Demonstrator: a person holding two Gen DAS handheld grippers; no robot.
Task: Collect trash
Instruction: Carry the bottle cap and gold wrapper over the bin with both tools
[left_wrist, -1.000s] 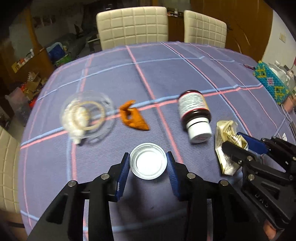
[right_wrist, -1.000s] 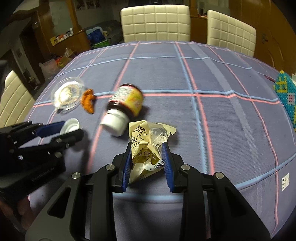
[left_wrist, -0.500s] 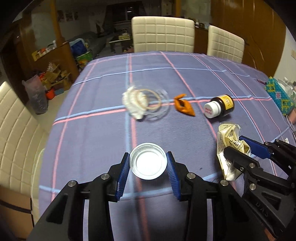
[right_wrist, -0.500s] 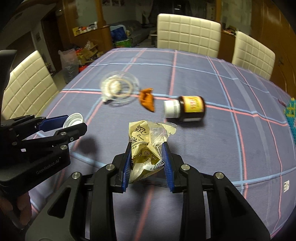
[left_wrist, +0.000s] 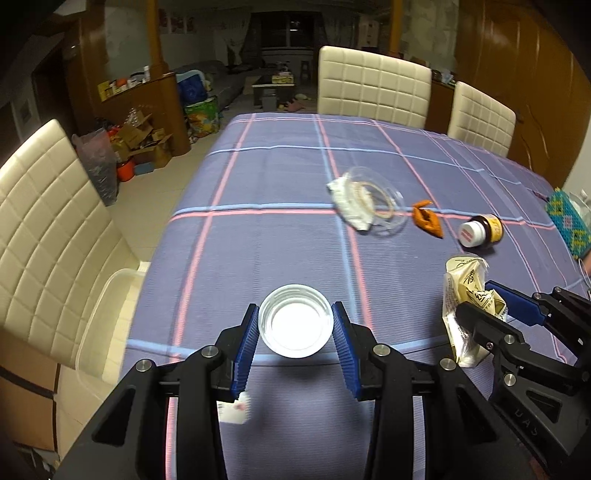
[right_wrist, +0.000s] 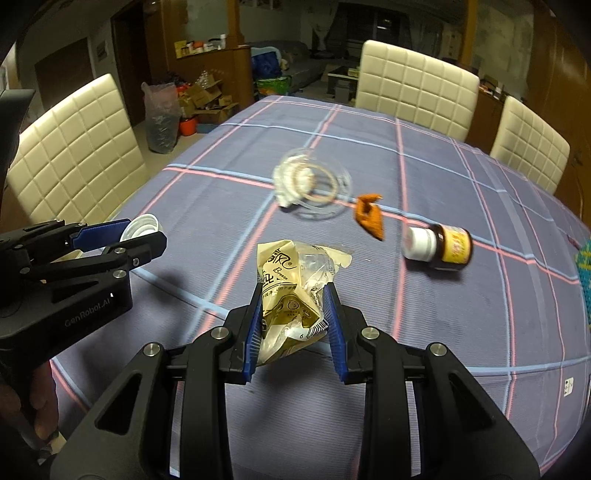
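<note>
My left gripper (left_wrist: 295, 330) is shut on a small white plastic cup (left_wrist: 295, 325), its blue pads pressing both sides, held above the purple checked tablecloth (left_wrist: 280, 177). My right gripper (right_wrist: 294, 317) is shut on a crumpled yellow snack wrapper (right_wrist: 291, 284). The same wrapper (left_wrist: 466, 295) shows at the right of the left wrist view, and the cup (right_wrist: 142, 229) shows at the left of the right wrist view. On the table lie a clear dish with white tissue (left_wrist: 365, 205), an orange scrap (left_wrist: 428, 218) and a brown bottle with a white cap (left_wrist: 480, 230) on its side.
A clear plastic bin (left_wrist: 107, 314) stands beside the table's left edge, next to a cream chair (left_wrist: 44, 236). Two more cream chairs (left_wrist: 373, 88) stand at the far end. A beaded bag (left_wrist: 569, 225) sits at the right edge. Clutter and boxes (left_wrist: 140, 144) lie on the floor beyond.
Both grippers have swung left with their loads, toward the table's left edge. The dish, scrap and bottle have shifted right in both views, and the left chair and bin have come into view.
</note>
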